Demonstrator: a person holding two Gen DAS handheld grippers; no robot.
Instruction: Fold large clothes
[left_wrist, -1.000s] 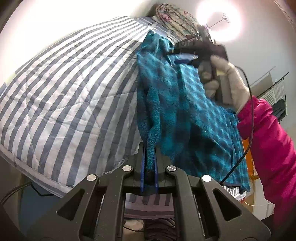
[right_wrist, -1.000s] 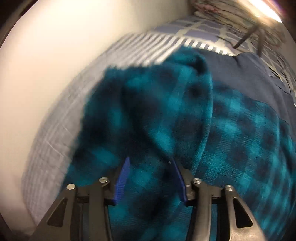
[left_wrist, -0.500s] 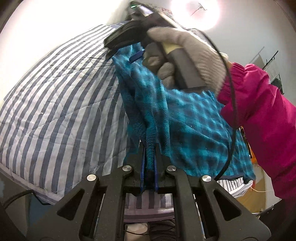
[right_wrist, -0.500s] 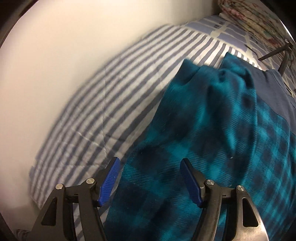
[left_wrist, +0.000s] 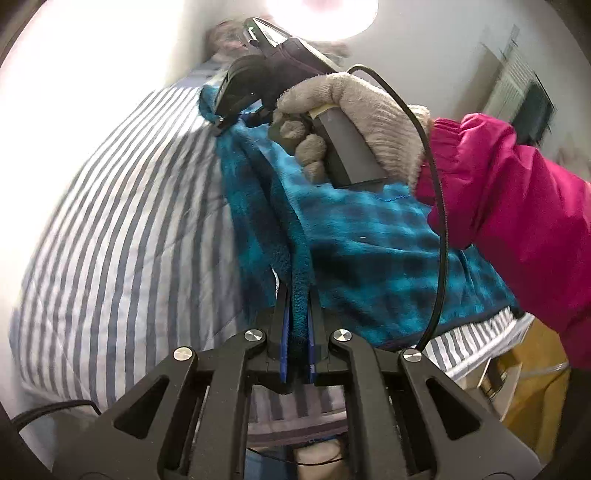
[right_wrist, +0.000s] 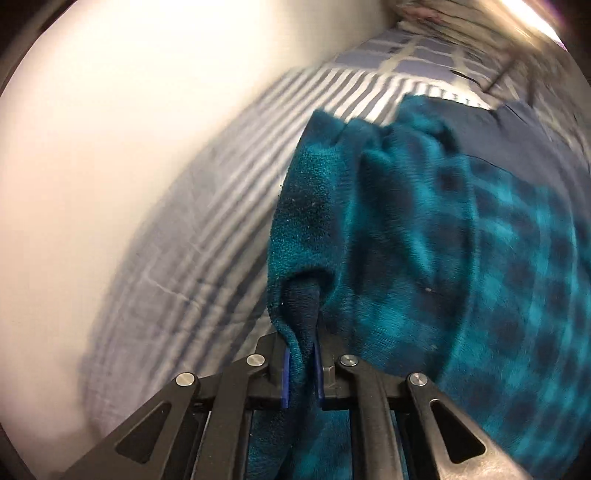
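I am pinching a fold of the teal-and-navy checked fleece garment (left_wrist: 369, 236) in my left gripper (left_wrist: 298, 347), while my right gripper (right_wrist: 302, 373), its jaws just having been closing, is clamping another edge; the garment is lying on the grey-and-white striped quilt (left_wrist: 122, 236).

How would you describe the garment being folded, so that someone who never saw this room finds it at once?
Look at the bed with the blue-and-white striped quilt. On its right part lies the teal fleece garment, fuzzy, checked in dark blue, with a plain navy panel. Nothing else there is teal, and both the left gripper and the right gripper pinch its edge.
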